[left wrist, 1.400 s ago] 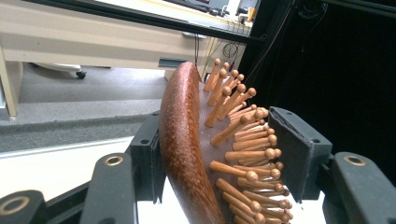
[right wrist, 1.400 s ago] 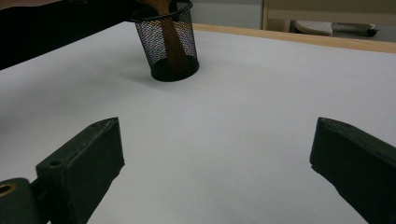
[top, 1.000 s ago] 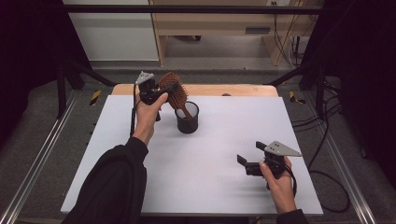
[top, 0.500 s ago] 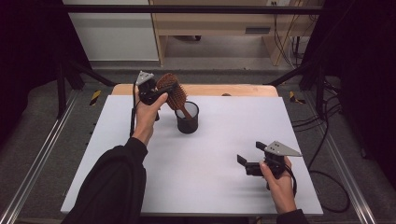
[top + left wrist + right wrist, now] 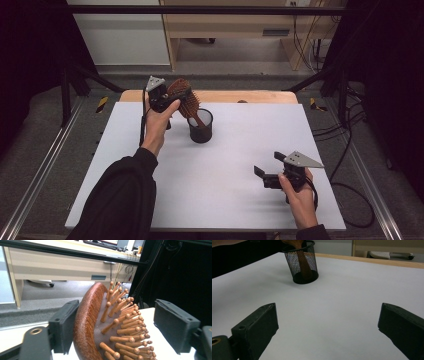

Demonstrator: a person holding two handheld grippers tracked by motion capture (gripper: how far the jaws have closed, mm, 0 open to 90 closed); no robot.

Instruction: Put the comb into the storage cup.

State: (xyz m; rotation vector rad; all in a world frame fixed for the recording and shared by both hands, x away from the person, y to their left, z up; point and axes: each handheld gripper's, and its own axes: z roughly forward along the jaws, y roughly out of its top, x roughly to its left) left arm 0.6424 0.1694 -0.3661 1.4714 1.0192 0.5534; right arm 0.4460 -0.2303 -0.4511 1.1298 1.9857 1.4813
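A wooden hairbrush (image 5: 186, 98) stands tilted with its handle (image 5: 303, 263) in a black mesh cup (image 5: 200, 128) at the far middle of the white table. My left gripper (image 5: 176, 98) is raised at the brush head, and its jaws have just been opening. In the left gripper view the head (image 5: 87, 322) lies between the jaws; the left pad is at its wooden back and the right pad stands apart from the bristles. My right gripper (image 5: 268, 164) rests low at the near right, open and holding nothing, and points toward the cup (image 5: 302, 262).
The white table top (image 5: 240, 150) has a wooden strip (image 5: 260, 96) along its far edge. Metal rails (image 5: 45, 165) run along the left side, and cables (image 5: 350, 150) lie on the floor at the right. A desk (image 5: 230, 30) stands beyond the table.
Both hands have kept their places. The left gripper's jaws stand a little wider about the brush head than before.
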